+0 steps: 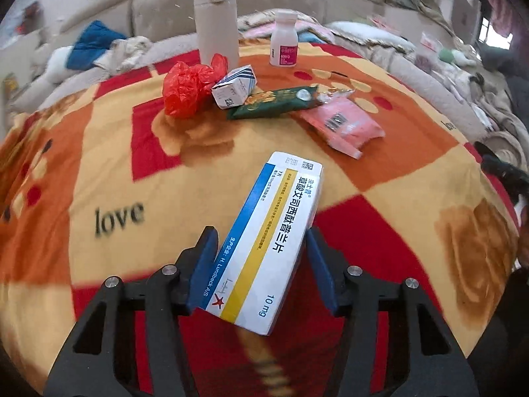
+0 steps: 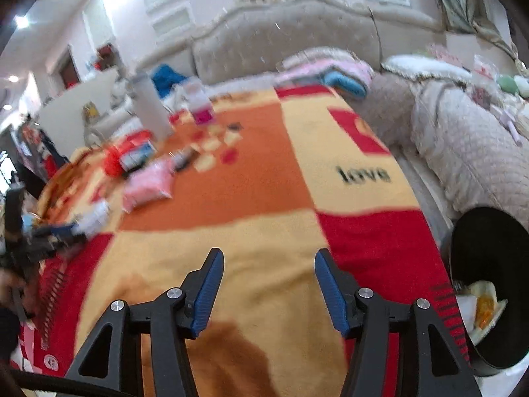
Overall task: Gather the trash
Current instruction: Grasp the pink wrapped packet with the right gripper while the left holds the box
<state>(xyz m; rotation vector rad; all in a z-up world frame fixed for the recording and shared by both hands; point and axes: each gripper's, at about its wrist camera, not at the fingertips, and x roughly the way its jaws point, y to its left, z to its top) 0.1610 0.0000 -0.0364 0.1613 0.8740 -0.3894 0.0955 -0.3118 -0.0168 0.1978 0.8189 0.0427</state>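
My left gripper (image 1: 261, 235) is shut on a white medicine box (image 1: 274, 231) with blue and yellow stripes, held above the checked blanket (image 1: 99, 165). Beyond it lie a crumpled red plastic bag (image 1: 188, 86), a small white box (image 1: 234, 86), a dark green wrapper (image 1: 274, 102) and a pink packet (image 1: 347, 124). My right gripper (image 2: 267, 258) is open and empty over the blanket (image 2: 264, 198). A black trash bin (image 2: 489, 284) with waste inside stands at the right. The left gripper (image 2: 49, 231) with the box shows blurred at the left of the right wrist view.
A white thermos (image 1: 216, 16) and a white pill bottle (image 1: 284, 38) stand at the blanket's far edge. A beige sofa (image 2: 291, 46) with piled bedding lies behind. A quilted cover (image 2: 463, 152) lies at the right.
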